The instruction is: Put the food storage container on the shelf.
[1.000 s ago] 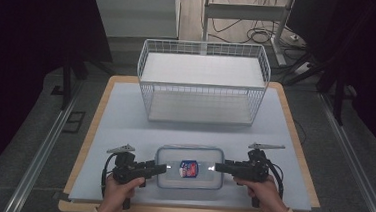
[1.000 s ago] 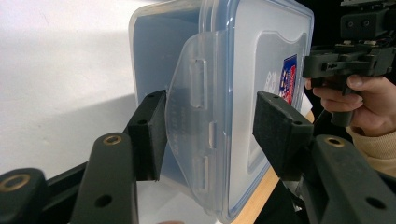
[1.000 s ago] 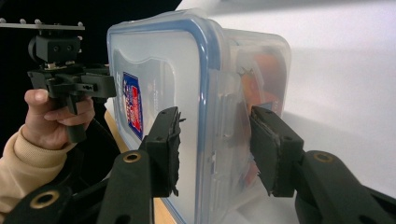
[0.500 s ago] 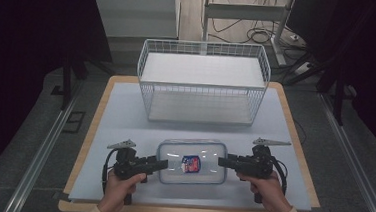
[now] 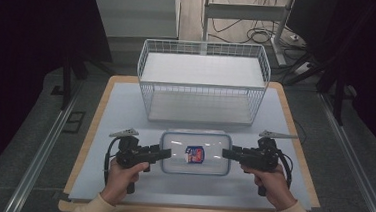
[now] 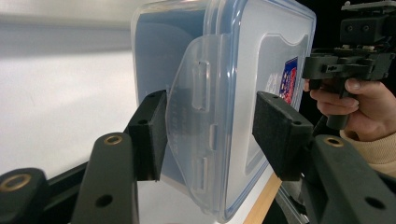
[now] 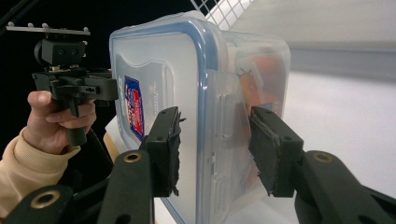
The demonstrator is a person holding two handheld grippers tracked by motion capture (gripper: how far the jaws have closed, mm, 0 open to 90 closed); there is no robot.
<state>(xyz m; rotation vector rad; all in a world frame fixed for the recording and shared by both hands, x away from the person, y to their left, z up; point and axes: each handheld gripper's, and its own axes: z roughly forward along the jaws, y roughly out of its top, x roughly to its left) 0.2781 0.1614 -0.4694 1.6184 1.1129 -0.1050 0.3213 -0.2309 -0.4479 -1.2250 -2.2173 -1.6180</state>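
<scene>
Jaws of the left gripper (image 6: pixel 208 135) stand apart on either side of the side latch (image 6: pixel 196 116) of a clear plastic container (image 6: pixel 243 93). One pad sits under the flap and the other over the lid's edge, and neither visibly presses yet. Its hold looks loose at best; whether the pads touch the plastic I cannot tell for certain. At the opposite end the right gripper (image 7: pixel 215 149) does the same: its two pads bracket the blue-sealed rim and the latch there, partly open, with a sliver of gap showing on at least one side. Something orange lies inside the box, close behind the right gripper's farther pad.

From above, the container (image 5: pixel 195 153) lies flat on the pale mat of the table (image 5: pixel 126 106), directly between the two tools, with the left gripper (image 5: pixel 165 153) at one short end and the right gripper (image 5: pixel 227 153) at the other, both pointing inward at it. A small red and blue label (image 5: pixel 194 154) sits on the lid, midway between the tips. Beyond the box, ahead of both grippers, stands a white wire basket (image 5: pixel 202 82), apparently empty.

The step in hand seems to be taking a two-ended grip on the box. The next move likely calls for both pairs of jaws to close evenly on the rims, then a level lift forward toward the basket, keeping the two ends at matching height so the box does not twist out.
</scene>
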